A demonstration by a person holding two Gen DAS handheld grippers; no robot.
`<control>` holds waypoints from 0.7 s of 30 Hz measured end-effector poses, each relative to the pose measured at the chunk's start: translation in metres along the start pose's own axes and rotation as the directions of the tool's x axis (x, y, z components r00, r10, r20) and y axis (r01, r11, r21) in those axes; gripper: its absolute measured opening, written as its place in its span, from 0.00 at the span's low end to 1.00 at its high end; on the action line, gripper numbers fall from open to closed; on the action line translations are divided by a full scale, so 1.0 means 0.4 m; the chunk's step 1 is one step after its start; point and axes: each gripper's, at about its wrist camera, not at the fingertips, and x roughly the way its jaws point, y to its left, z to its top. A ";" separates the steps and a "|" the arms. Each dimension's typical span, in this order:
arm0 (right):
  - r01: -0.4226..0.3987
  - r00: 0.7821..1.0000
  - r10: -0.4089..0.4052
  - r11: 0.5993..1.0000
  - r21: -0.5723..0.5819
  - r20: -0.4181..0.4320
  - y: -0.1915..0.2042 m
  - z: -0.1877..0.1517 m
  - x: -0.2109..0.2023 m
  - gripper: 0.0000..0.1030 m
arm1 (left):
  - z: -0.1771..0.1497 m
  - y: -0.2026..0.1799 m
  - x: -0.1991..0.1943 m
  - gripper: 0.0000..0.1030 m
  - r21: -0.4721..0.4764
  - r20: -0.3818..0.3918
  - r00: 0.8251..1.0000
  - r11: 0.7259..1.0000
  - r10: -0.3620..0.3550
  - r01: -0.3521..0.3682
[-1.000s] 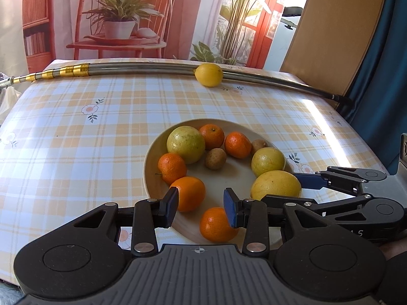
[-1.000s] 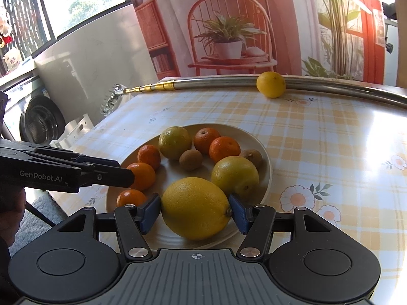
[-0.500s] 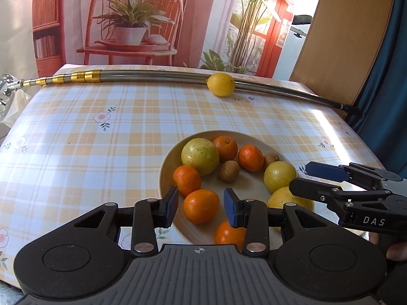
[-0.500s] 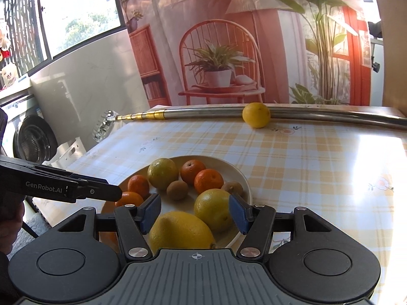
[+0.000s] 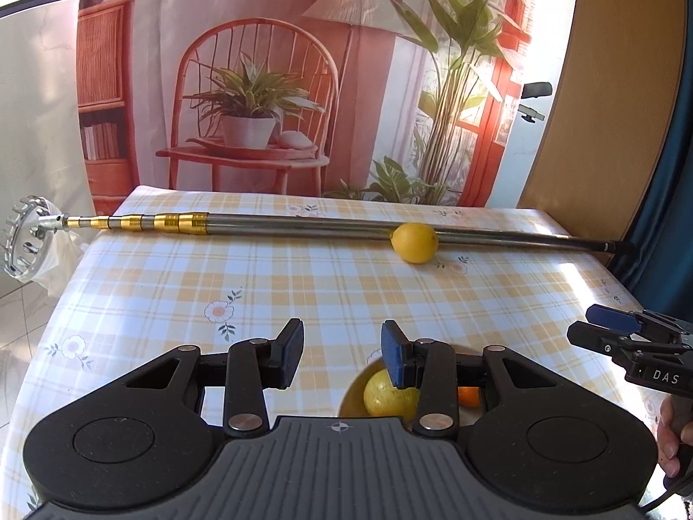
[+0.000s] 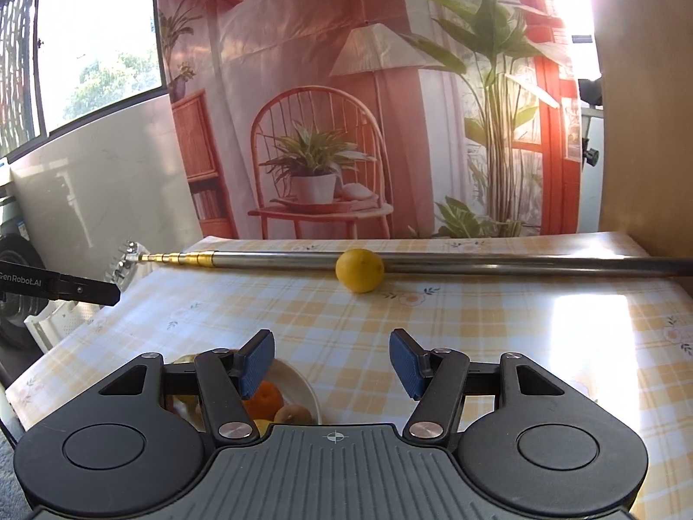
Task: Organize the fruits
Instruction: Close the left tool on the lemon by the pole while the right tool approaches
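Observation:
A lone yellow lemon (image 5: 414, 243) rests far across the checked tablecloth, against a metal pole; the right wrist view shows the same lemon (image 6: 359, 270). The plate (image 6: 303, 383) of fruit lies mostly hidden under both grippers: a yellow citrus (image 5: 383, 396) and an orange (image 5: 468, 396) peek out in the left wrist view, an orange (image 6: 265, 398) and a kiwi (image 6: 295, 414) in the right wrist view. My left gripper (image 5: 342, 353) is open and holds nothing. My right gripper (image 6: 332, 362) is open and holds nothing; it also shows at the right edge of the left wrist view (image 5: 606, 329).
A telescopic metal pole (image 5: 303, 225) with a gold section and a toothed ring lies across the table's far side. Behind it hangs a printed backdrop of a chair and plants. A wooden panel (image 5: 606, 86) stands at the back right. A hand (image 5: 671, 437) holds the right gripper's handle.
Both grippers rose and pulled back from the plate, so the fruit has slid out of view beneath them. The right gripper released the large lemon it was closing on and now holds nothing.

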 end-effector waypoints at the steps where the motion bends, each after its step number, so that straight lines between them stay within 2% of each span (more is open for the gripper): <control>1: 0.006 1.000 -0.006 1.000 0.001 0.007 -0.007 0.008 0.005 0.54 | 0.008 0.002 0.000 0.40 0.001 0.007 1.000 1.000 0.001 -0.001; 21: 0.042 0.998 -0.039 0.998 -0.051 0.050 -0.052 0.094 0.115 0.54 | 0.143 0.004 0.091 0.41 0.051 0.067 0.998 0.999 -0.011 0.008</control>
